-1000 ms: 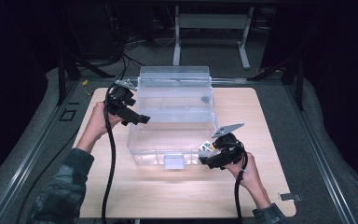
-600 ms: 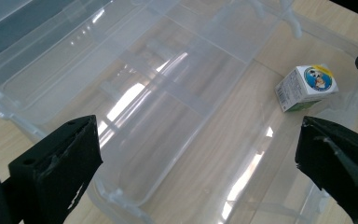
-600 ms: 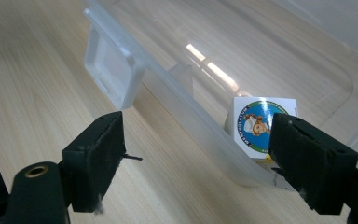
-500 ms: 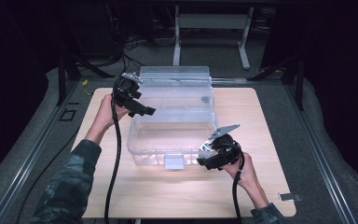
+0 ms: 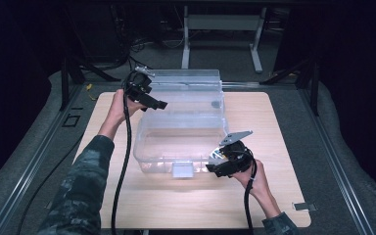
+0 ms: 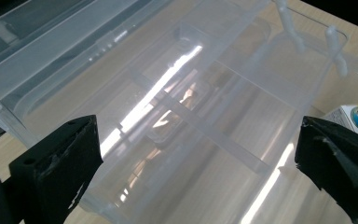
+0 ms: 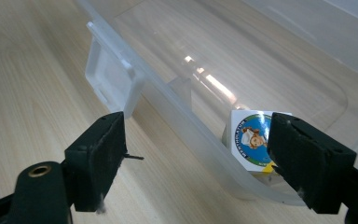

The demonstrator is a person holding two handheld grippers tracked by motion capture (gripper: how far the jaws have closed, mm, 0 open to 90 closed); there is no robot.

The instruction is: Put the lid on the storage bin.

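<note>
Up and back went the left gripper (image 5: 157,104), jaws wide over the clear box (image 5: 181,128). Right gripper (image 5: 214,167), also wide, sits by its front corner; maybe a small carton (image 7: 250,140) inside.

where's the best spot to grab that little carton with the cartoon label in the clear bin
Grip the small carton across its two flat side faces, coming down from above through the clear bin's open top. It sits in the bin's near right corner, close behind the front wall, so a sideways approach looks blocked. The right gripper, fingers open, is nearest.
</note>
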